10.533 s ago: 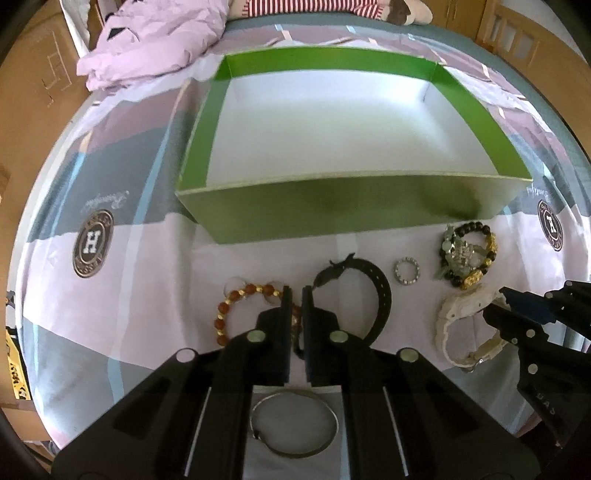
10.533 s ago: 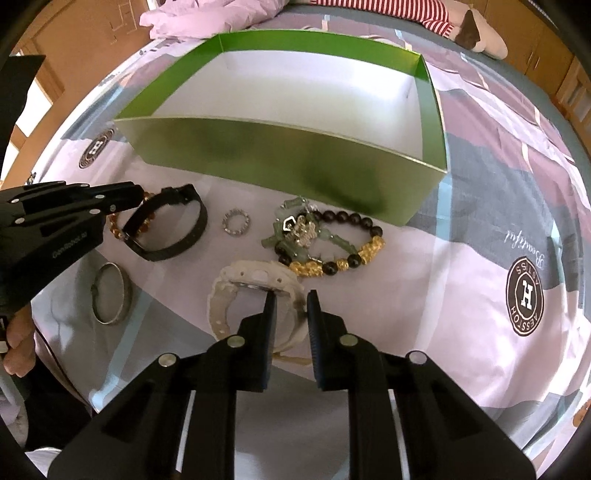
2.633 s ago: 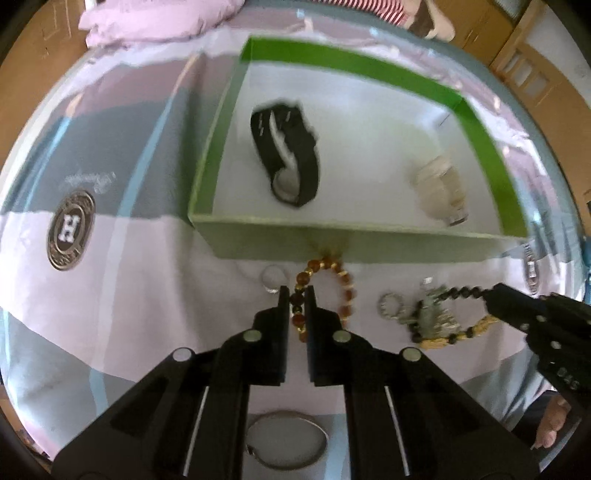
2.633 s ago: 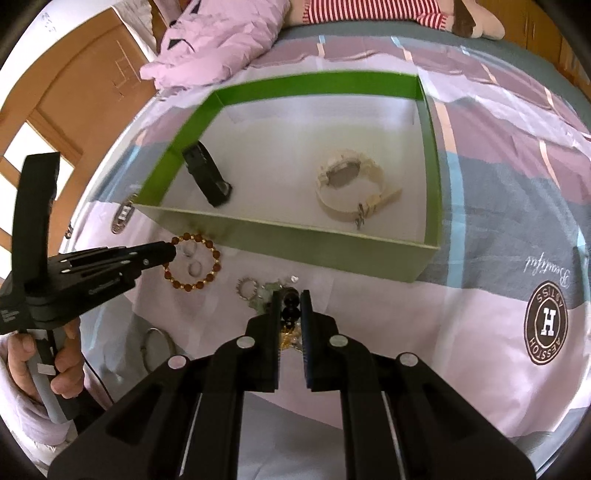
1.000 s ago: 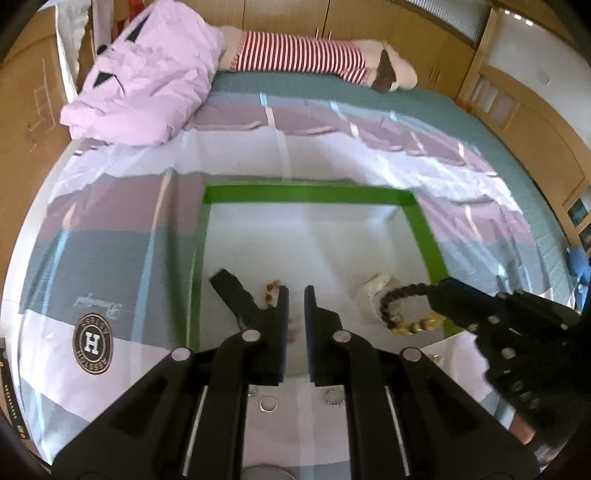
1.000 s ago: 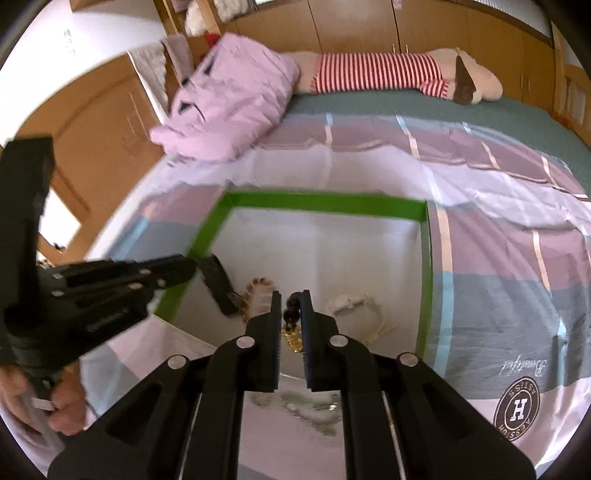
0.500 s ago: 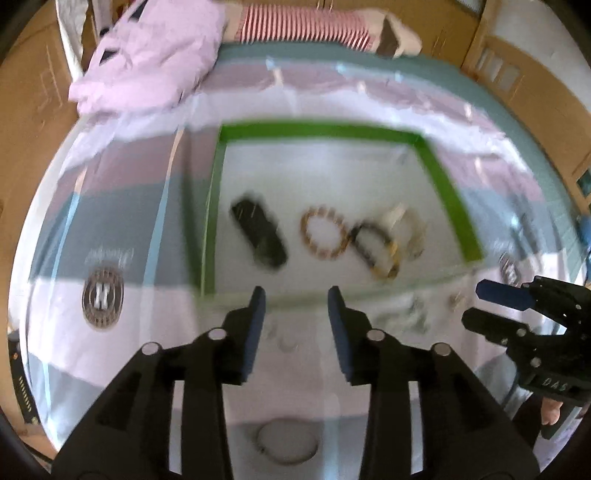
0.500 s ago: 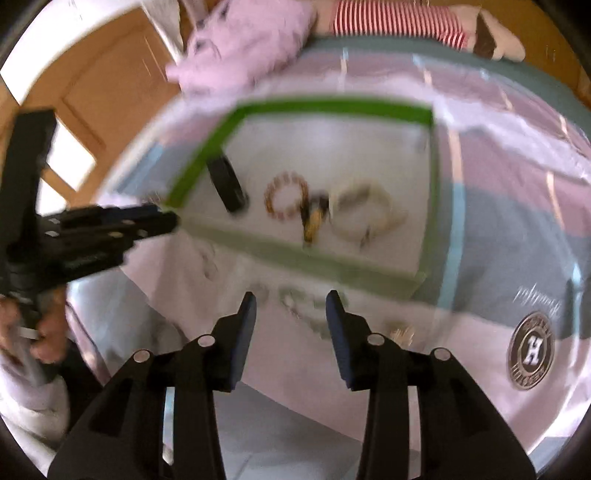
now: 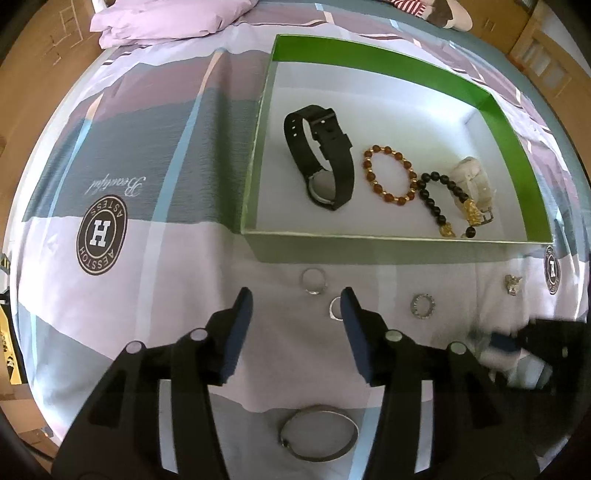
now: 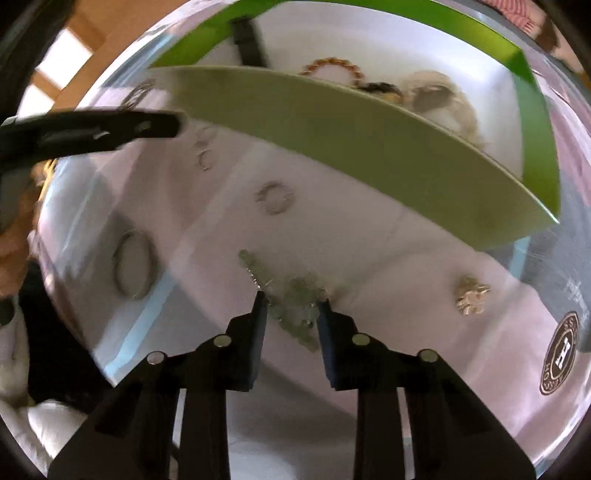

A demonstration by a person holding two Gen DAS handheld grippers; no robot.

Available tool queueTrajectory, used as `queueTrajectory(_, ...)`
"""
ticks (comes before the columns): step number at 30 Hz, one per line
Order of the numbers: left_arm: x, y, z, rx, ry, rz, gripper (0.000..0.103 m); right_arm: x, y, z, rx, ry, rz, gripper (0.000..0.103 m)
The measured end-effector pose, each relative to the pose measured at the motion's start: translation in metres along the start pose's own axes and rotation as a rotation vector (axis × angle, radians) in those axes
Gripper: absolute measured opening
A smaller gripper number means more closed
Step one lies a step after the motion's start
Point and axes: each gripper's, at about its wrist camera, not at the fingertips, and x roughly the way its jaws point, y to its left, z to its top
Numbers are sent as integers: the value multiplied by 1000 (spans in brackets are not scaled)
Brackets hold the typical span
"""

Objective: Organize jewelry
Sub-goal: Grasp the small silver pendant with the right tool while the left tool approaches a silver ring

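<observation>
The green box (image 9: 384, 246) holds a black watch (image 9: 320, 155), an amber bead bracelet (image 9: 388, 174), a black-and-gold bead bracelet (image 9: 439, 207) and a white watch (image 9: 474, 182). My left gripper (image 9: 296, 303) hangs open above the bedspread, with two small silver rings (image 9: 313, 281) lying just ahead of its fingers. A beaded ring (image 9: 423, 305) lies to their right. My right gripper (image 10: 291, 301) is open, and its fingers straddle a pale green jade bracelet (image 10: 291, 301) on the spread. A silver bangle (image 9: 318, 432) lies below the left gripper.
A small gold charm (image 10: 472, 293) rests on the bedspread right of the jade bracelet. A lilac quilt (image 9: 166, 18) is heaped at the far end of the bed. A person's hand (image 10: 14, 243) holds the left tool at the right wrist view's left edge.
Both grippers came down from over the box toward the bedspread in front of it. The right one now straddles the jade bracelet, and the view is closer and lower.
</observation>
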Motion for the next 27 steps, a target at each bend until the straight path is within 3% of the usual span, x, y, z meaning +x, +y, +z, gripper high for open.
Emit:
queueTrajectory(4, 8, -2, 1, 3, -2, 8, 55, -20, -32, 3, 130, -67, -41, 28)
queueTrajectory(10, 28, 3, 6, -28, 19, -8, 55, -38, -82, -4, 325, -95, -150, 29)
queueTrajectory(14, 40, 10, 11, -69, 48, -54, 55, -33, -91, -12, 358, -76, -165, 29)
queueTrajectory(16, 43, 9, 11, -57, 47, -43, 55, -31, -89, -12, 350, -68, -200, 38)
queueTrajectory(20, 44, 6, 9, -36, 40, -17, 54, -27, -84, -8, 349, -75, -207, 40)
queueTrajectory(22, 42, 5, 9, -29, 30, -1, 34, -32, -85, -10, 361, -93, -213, 42)
queueTrajectory(24, 41, 5, 9, -35, 31, -21, 22, -31, -95, -6, 377, -94, -230, 50)
queueTrajectory(27, 38, 4, 10, -40, 33, -37, 19, -21, -101, -10, 378, -67, -261, 51)
